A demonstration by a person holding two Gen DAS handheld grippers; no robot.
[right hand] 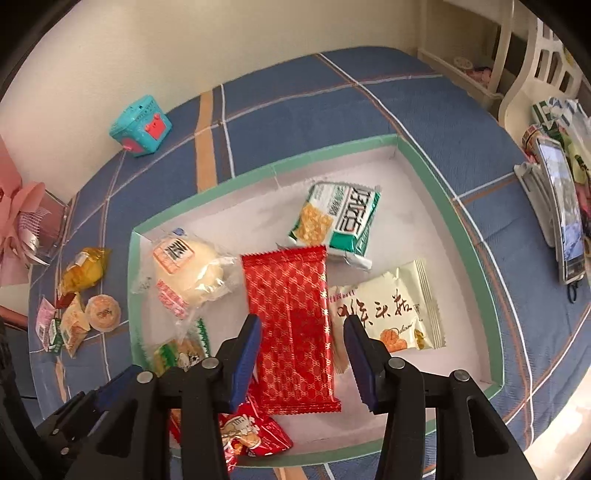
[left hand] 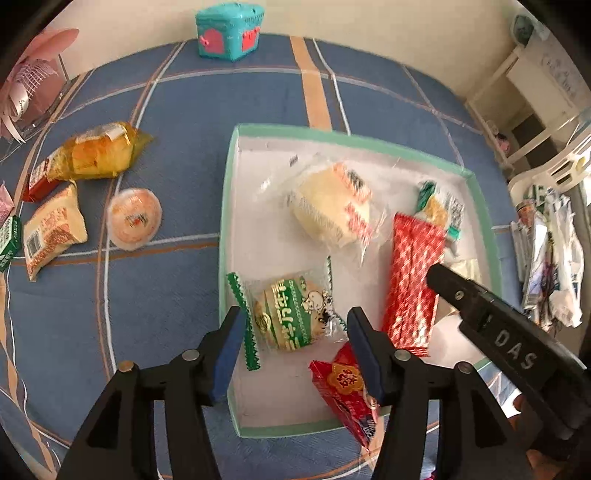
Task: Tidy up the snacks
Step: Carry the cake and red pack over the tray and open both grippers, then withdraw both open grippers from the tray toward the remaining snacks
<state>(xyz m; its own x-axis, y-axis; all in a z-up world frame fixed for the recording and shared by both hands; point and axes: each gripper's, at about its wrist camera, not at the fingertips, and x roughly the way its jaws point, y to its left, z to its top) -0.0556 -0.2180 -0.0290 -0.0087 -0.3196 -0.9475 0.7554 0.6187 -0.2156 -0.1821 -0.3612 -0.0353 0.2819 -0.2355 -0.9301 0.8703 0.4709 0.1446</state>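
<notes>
Here, both grippers hang over a shallow green-rimmed box (left hand: 229,206) that sits on a counter covered by a blue plaid cloth (left hand: 177,110). The left gripper (left hand: 293,354) is spread wide and grasps nothing; a round green-and-white biscuit packet (left hand: 291,314) lies in the box between its blue pads, touching neither as far as can be told. A small red snack packet (left hand: 343,391) lies by the box's near edge, partly behind the right-hand finger. The right gripper (right hand: 303,360) is likewise released, its fingers straddling the lower half of a long red wafer pack (right hand: 291,328) that lies flat in the box.

Also in the box are a clear-wrapped pale bun (right hand: 192,273), a green-and-white cracker pack (right hand: 340,221) and a cream sachet (right hand: 391,306) just beside the wafer pack.

Outside the box, to its left on the cloth, lie a yellow wrapped cake (left hand: 96,155), a tan packet (left hand: 51,232) and a small jelly cup (left hand: 135,218). A teal toy chest (left hand: 229,31) stands at the far edge by the wall.
</notes>
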